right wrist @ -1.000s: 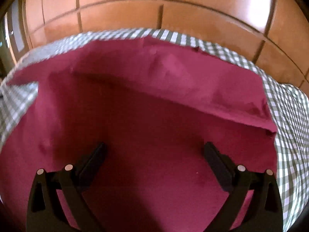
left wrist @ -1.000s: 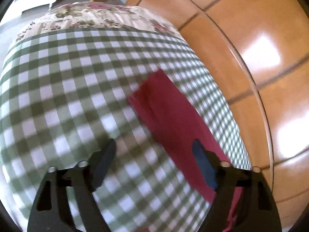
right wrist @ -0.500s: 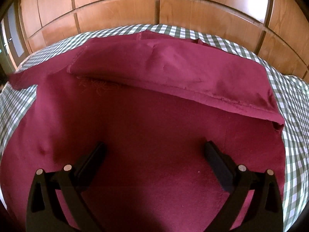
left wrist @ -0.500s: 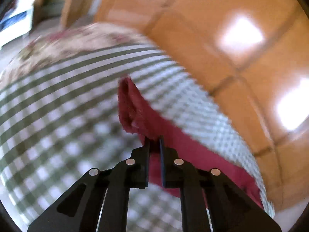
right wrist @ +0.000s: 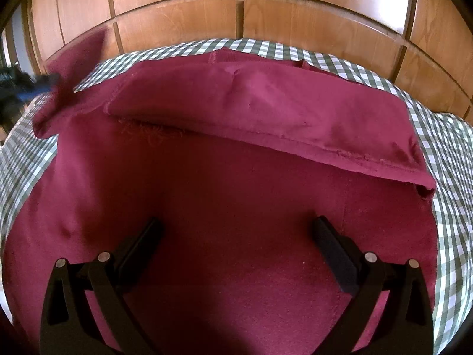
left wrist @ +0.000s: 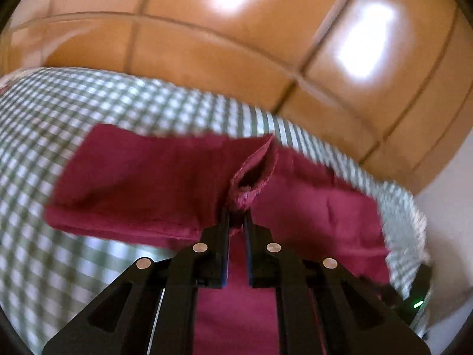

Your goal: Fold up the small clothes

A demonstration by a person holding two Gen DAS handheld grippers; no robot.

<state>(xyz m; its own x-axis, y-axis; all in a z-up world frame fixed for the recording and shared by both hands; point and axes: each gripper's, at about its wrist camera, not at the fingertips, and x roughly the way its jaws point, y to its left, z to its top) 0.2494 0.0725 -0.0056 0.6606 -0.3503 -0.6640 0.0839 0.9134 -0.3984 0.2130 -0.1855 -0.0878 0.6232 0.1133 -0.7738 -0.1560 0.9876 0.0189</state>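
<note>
A dark red garment [right wrist: 236, 195] lies on a green-and-white checked cloth [right wrist: 443, 153]. Its far edge is folded toward me as a long flap [right wrist: 266, 109]. My right gripper [right wrist: 236, 233] is open and empty, hovering just over the middle of the garment. My left gripper [left wrist: 236, 216] is shut on a bunched corner of the red garment [left wrist: 248, 183] and holds it lifted off the cloth. In the right wrist view that lifted corner [right wrist: 74, 65] rises at the far left, blurred, with the left gripper dark beside it.
The checked cloth [left wrist: 59, 112] covers a table. A wooden panelled wall [right wrist: 236, 3] stands right behind the table's far edge. A pale wall [left wrist: 449, 207] shows at the right of the left wrist view.
My left gripper closed on the garment's left corner and has lifted and swung it rightward. The right gripper stayed open over the garment, which shifted slightly.
</note>
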